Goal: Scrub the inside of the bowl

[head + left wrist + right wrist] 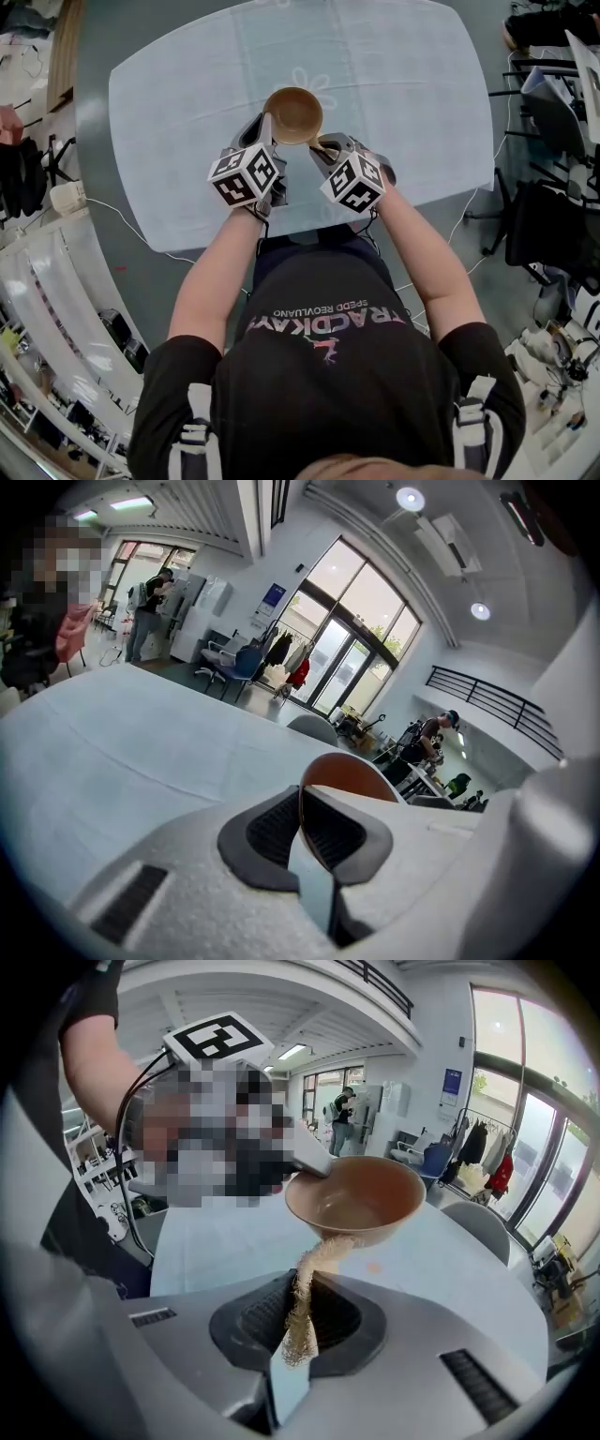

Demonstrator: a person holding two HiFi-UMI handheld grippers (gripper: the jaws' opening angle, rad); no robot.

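While your left gripper (302, 829) pinches the thin rim of the round brown bowl (361, 1194), holding it over the pale blue tablecloth (187, 141), your right gripper (298, 1326) is clamped on a tan fibrous scrub strip (307, 1274). The strip runs straight ahead from the jaws. Its tip meets the bowl's near outer wall, just under the rim, so it probably needs lifting over the rim and inside.

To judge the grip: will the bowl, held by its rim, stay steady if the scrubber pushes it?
It may pivot: the left gripper pinches the bowl at one rim spot. It looks thin-walled, so probably light and easily pushed aside.
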